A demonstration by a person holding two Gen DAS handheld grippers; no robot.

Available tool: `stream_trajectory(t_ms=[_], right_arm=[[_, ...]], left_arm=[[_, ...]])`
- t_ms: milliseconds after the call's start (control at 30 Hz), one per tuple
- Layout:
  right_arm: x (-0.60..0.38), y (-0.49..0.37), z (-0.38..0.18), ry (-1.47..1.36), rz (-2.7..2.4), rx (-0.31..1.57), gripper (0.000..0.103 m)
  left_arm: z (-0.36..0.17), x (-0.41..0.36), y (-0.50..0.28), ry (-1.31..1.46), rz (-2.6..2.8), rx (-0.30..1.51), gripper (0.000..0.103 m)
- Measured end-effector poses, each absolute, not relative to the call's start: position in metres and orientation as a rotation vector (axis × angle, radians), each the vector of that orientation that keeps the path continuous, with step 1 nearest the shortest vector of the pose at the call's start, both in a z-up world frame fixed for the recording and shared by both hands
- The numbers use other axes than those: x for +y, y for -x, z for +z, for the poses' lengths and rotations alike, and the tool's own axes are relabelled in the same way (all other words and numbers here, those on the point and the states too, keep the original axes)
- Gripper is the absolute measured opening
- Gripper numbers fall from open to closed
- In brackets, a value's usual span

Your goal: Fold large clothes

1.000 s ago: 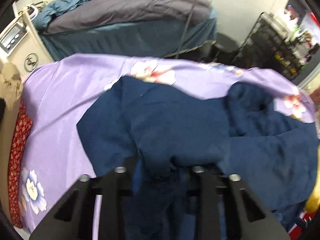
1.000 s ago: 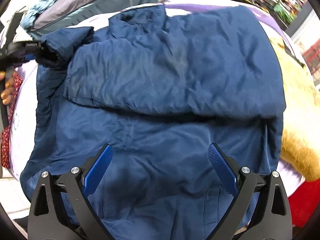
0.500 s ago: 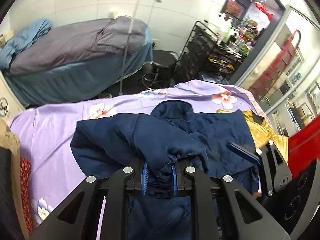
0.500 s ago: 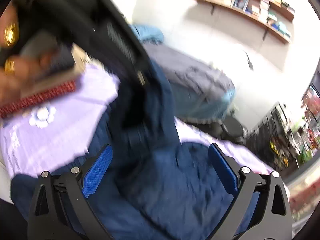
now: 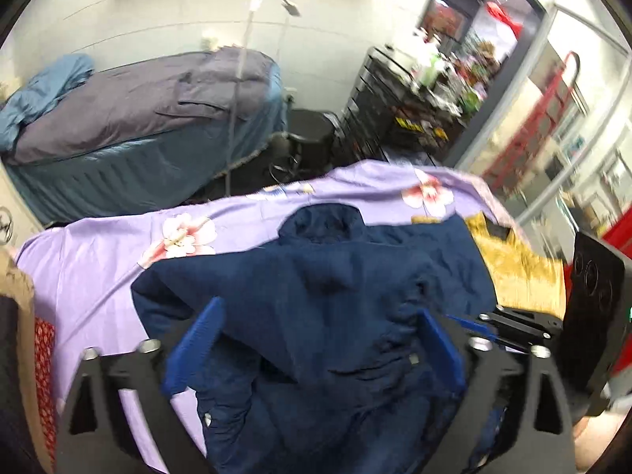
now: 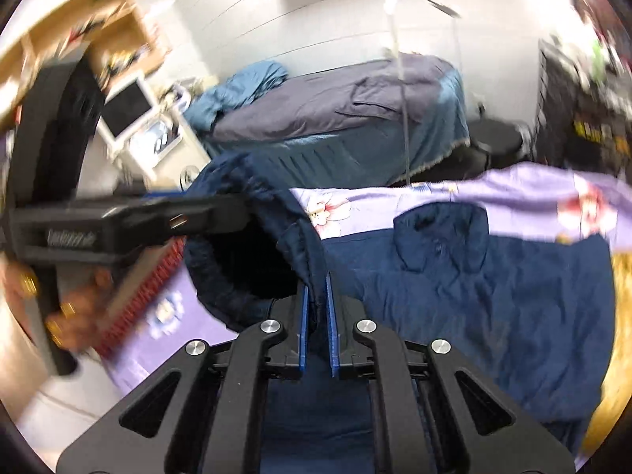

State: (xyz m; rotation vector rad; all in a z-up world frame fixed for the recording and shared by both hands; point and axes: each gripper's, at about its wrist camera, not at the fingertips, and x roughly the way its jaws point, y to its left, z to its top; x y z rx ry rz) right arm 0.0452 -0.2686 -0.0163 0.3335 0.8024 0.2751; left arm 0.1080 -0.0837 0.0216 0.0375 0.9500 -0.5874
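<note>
Right gripper [image 6: 316, 300], jaws just closed, pinches the jacket [image 6: 493, 296] sleeve at 6 o'clock; left gripper [image 5: 316, 339], jaws just spread, straddles loose jacket fabric.

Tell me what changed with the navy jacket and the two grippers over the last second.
The left gripper let go of the navy jacket; its jaws have just been opening. The right gripper, open before, has just been closing and now pinches a jacket fold. The lilac floral sheet stayed spread.

text: none legible | left gripper [image 6: 130, 225] body: white lettering, too blurred to read
</note>
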Motion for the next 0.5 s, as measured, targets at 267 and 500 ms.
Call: stream_trajectory(t_ms=[267, 500], right_arm=[[-0.322, -0.039, -0.032, -0.591, 0.173, 0.838, 0.000], [-0.337, -0.034, -0.041, -0.565, 0.116, 0.867, 0.001]], left_arm=[[-0.005, -0.054, -0.098, -0.042, -0.496, 1.022, 0.096], [-0.007, -0.026, -0.102, 0.112, -0.485, 1.031, 0.096]])
